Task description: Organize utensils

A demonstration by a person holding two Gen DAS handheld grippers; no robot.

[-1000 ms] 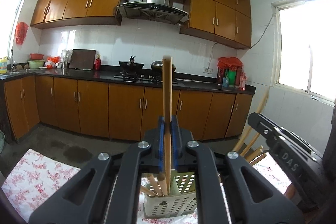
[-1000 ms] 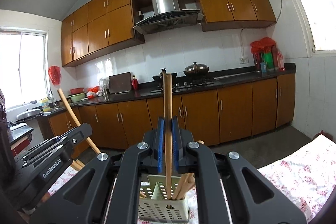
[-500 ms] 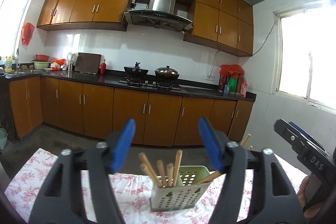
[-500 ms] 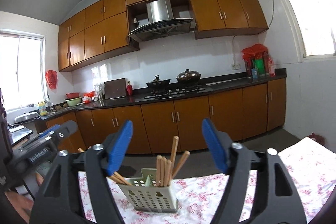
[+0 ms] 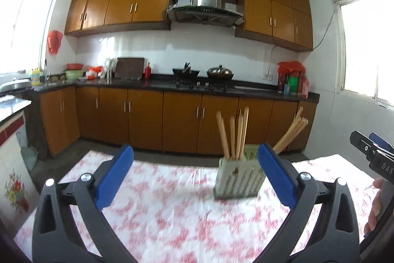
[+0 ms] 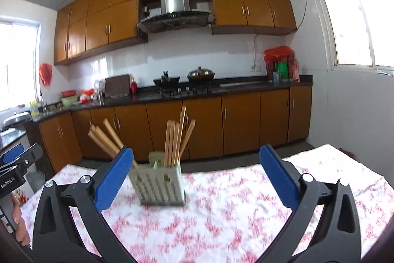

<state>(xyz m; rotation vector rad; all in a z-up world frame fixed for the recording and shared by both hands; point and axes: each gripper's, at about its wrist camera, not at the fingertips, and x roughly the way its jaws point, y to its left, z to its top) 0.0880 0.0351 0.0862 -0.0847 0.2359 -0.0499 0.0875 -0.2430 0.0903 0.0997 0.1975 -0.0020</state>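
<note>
Nearest the cameras, the left gripper (image 5: 194, 174) and the right gripper (image 6: 195, 175) are being held above the table with their jaws spread wide apart, and nothing is being gripped by either. Beneath them, the floral tablecloth (image 5: 157, 213) is being shown blurred, so its surface cannot be read for stray utensils. A little farther off, the pale slotted holder (image 6: 158, 185) is being seen standing on the cloth, close to the right gripper's left finger in that view. Wooden chopsticks (image 6: 174, 139) are being held upright in one compartment, while a second bundle (image 6: 104, 139) is being leaned steeply outward from the other side. The risk is judged to lie there: the light holder could be tipped or shoved if the leaning sticks are being brushed by a wide-open finger, or the cloth could be dragged and the holder toppled. Beyond, the kitchen counter (image 6: 221, 88) is being seen well apart from the work.
</note>
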